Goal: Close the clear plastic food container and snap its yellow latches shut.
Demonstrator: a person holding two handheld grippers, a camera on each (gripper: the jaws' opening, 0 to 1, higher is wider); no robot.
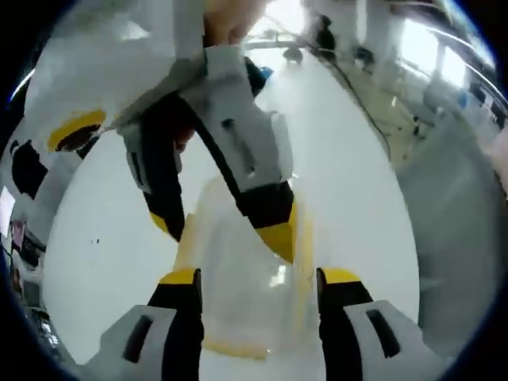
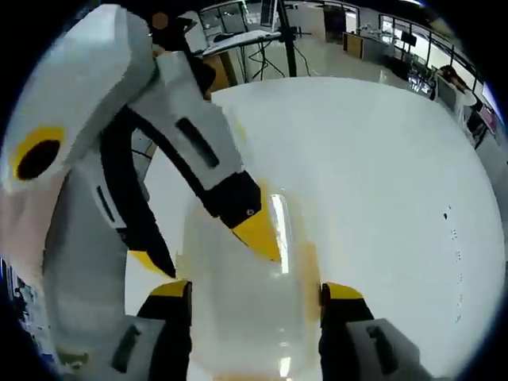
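Nearest in the left gripper view, the left hand-held gripper (image 1: 258, 279), spread wide with one yellow tip at each side of the clear container (image 1: 238, 298), apparently placed so to keep the box from sliding on the white desk (image 1: 349, 182) while the other tool works on it. Container therefore between these tips, low in the view, resting on the desk, its yellow latch (image 1: 234, 348) seen as a band along the near edge; cannot tell whether snapped or not. Just beyond, coming down from above, the right hand-held gripper (image 1: 222, 234), also spread, one tip over the lid and the other at the far side, probably to press the lid or reach a latch. In the right gripper view the same arrangement mirrored: right hand-held gripper (image 2: 255, 290) open around the container (image 2: 238, 302), and the left hand-held gripper (image 2: 210, 250) reaching in from the left, one tip touching or nearly touching the lid. Farther away, desks and equipment of a large room, blurred.
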